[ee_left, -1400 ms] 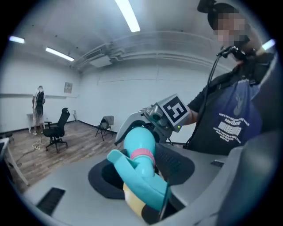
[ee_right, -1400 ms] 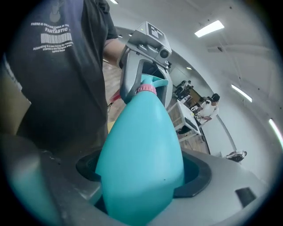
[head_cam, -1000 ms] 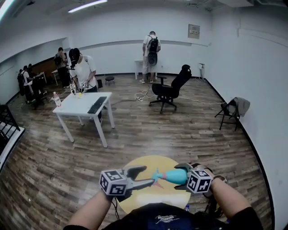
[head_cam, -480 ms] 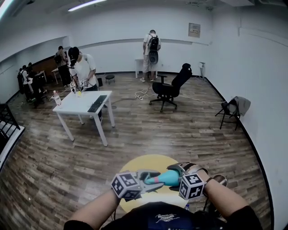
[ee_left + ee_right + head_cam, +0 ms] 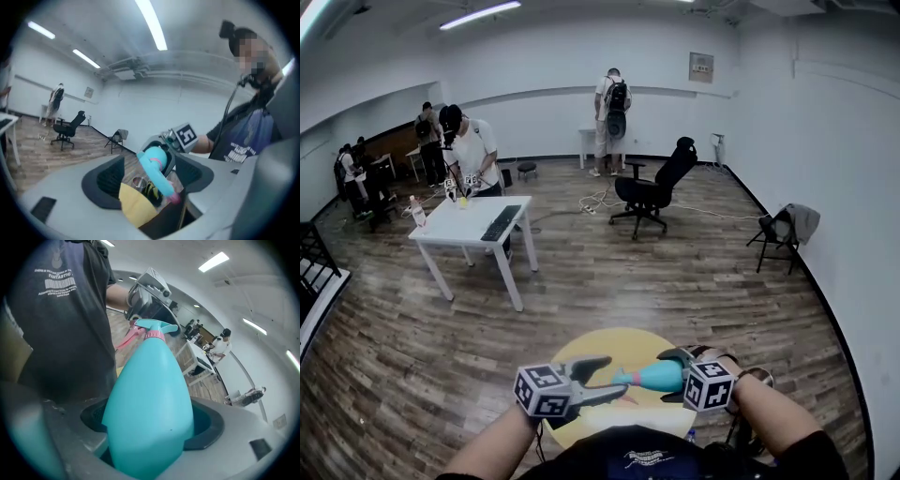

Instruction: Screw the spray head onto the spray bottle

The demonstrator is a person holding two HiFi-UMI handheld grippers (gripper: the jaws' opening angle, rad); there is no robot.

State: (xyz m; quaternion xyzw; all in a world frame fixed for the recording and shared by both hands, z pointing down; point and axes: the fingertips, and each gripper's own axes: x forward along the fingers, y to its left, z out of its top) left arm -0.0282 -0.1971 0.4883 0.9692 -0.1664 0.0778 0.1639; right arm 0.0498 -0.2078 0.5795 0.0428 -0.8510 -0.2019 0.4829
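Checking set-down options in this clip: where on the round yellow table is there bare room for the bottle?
The round yellow table is bare along its far arc, beyond both grippers. The near part is crowded: the right gripper holds the spray bottle over it, and the left gripper, jaws opening, straddles the spray head.

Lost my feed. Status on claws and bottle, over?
Right claw shut on spray bottle. Left claw opening, spray head between its jaws, ungripped. Head sits on bottle. Nothing in the way.
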